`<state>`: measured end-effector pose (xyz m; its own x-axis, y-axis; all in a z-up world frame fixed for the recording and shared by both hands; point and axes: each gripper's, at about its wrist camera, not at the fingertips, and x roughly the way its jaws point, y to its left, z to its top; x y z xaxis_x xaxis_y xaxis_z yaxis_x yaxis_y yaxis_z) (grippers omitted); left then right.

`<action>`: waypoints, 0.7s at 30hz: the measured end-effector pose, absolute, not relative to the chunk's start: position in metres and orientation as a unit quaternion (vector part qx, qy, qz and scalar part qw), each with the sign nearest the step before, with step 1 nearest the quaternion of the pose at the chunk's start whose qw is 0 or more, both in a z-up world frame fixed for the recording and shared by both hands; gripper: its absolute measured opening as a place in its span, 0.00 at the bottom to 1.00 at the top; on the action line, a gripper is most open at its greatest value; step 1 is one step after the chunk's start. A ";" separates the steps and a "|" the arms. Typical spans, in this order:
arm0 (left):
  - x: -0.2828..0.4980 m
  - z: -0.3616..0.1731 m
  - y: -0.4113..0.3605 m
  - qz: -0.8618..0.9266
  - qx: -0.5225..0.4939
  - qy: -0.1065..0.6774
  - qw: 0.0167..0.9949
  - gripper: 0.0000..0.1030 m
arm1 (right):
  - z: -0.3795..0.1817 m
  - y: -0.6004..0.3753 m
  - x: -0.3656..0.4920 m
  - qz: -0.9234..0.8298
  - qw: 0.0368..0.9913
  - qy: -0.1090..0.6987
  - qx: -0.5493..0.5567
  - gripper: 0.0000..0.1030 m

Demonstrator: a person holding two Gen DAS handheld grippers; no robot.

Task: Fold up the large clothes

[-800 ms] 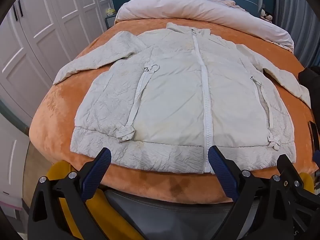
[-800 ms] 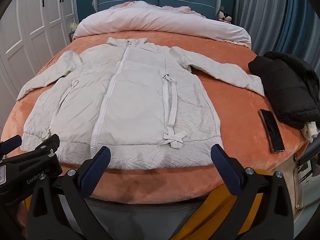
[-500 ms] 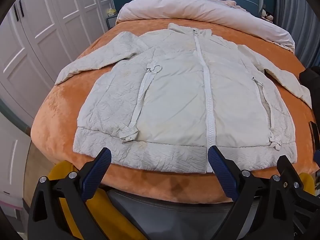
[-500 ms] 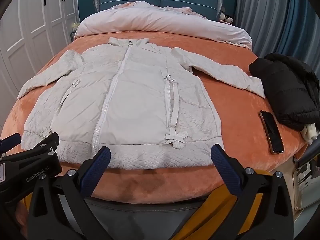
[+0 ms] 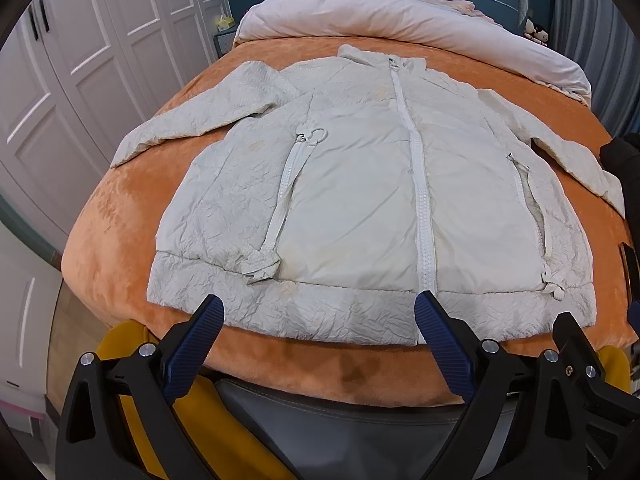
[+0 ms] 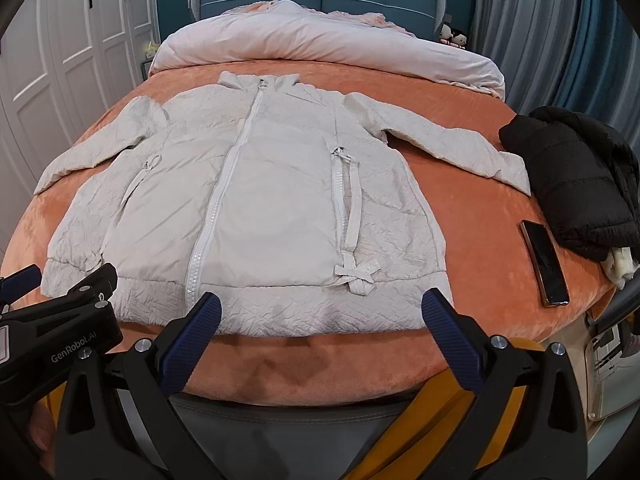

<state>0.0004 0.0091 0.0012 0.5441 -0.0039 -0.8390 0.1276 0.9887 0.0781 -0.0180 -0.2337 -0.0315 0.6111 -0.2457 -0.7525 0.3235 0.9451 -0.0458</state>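
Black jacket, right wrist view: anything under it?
The black jacket lies on the orange blanket. A pale cloth bit pokes out at its near edge; how far it runs underneath is hidden. The phone lies beside it, not under.

Both views are evenly and softly lit, and no hard shadows are cast on the orange plush bedspread (image 5: 120,216). Strong fisheye bending is seen at the dark, vignetted corners (straight edges are curved there). Focus is kept sharp.

Both tools tilt downward, side by side. The left tool (image 5: 318,312) has its blue-padded fingers spread wide, gripping nothing; the right tool (image 6: 320,308), at its 3 o'clock, likewise.
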 end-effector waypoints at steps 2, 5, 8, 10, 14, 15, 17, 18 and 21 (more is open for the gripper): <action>0.000 0.001 0.009 -0.037 0.066 0.476 0.876 0.90 | -0.031 -0.233 -0.018 -0.159 0.896 0.412 0.047 0.95; 0.001 0.000 0.010 -0.037 0.066 0.477 0.876 0.89 | -0.032 -0.232 -0.019 -0.159 0.896 0.413 0.046 0.95; 0.001 -0.001 0.012 -0.038 0.065 0.477 0.875 0.89 | -0.034 -0.231 -0.019 -0.160 0.895 0.413 0.044 0.95; 0.001 -0.002 0.011 -0.037 0.066 0.478 0.875 0.88 | -0.034 -0.233 -0.018 -0.159 0.895 0.415 0.046 0.95; 0.000 -0.002 0.010 -0.037 0.068 0.477 0.875 0.86 | -0.035 -0.232 -0.018 -0.158 0.895 0.415 0.046 0.95; 0.000 -0.002 0.009 -0.037 0.068 0.478 0.875 0.86 | -0.036 -0.232 -0.018 -0.158 0.895 0.415 0.047 0.95; -0.001 -0.002 0.009 -0.037 0.069 0.477 0.875 0.86 | -0.035 -0.232 -0.018 -0.158 0.895 0.415 0.047 0.95; -0.001 -0.002 0.009 -0.036 0.070 0.477 0.875 0.86 | -0.036 -0.232 -0.018 -0.158 0.894 0.416 0.047 0.95; 0.000 -0.002 0.009 -0.037 0.068 0.477 0.875 0.86 | -0.036 -0.232 -0.018 -0.158 0.895 0.415 0.047 0.95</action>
